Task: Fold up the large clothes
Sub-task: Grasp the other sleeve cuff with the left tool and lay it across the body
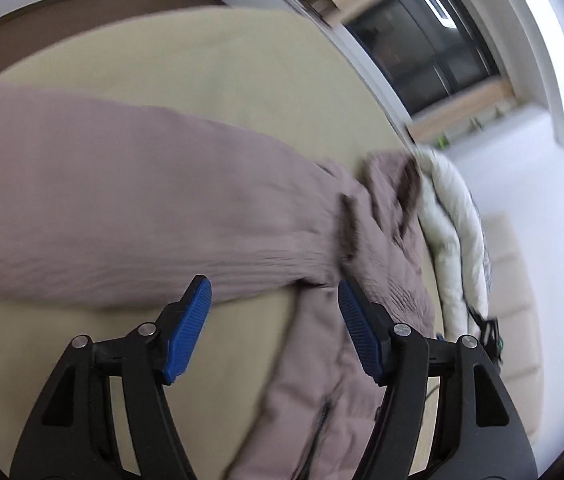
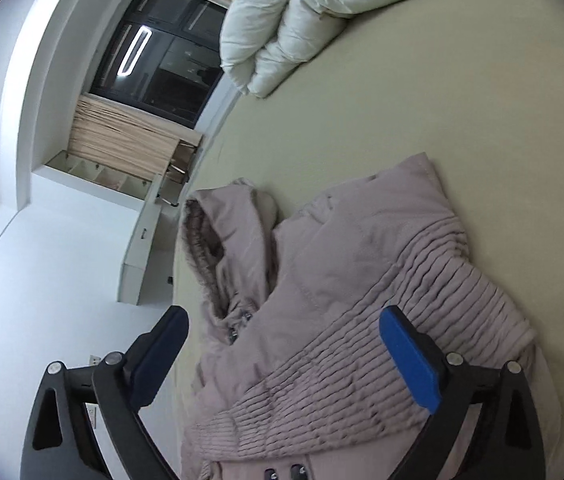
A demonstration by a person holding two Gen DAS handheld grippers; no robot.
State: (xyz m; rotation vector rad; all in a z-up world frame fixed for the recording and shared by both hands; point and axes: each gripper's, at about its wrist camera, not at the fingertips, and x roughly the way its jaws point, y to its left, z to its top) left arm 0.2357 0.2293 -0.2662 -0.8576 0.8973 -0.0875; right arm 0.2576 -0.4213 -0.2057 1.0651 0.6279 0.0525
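Note:
A mauve quilted jacket [image 1: 130, 208] lies on a beige bed sheet [image 1: 210, 80], one sleeve stretched out to the left in the blurred left wrist view. My left gripper [image 1: 274, 292] hovers over the sleeve's near edge, open, with nothing between its blue pads [image 1: 186, 332]. In the right wrist view the same jacket [image 2: 341, 280] shows its fur-trimmed hood [image 2: 210, 248] and a ribbed, stitched sleeve folded across the body. My right gripper [image 2: 282, 320] stands open above the jacket's chest near the collar snaps, apart from the cloth.
A pale cream puffer coat [image 2: 321, 12] lies bunched at the bed's far edge, next to the hood in the left wrist view [image 1: 453, 224]. Beyond the bed edge are a white wall, a dark window [image 2: 162, 60] with wooden blinds, and a white cabinet [image 2: 142, 248].

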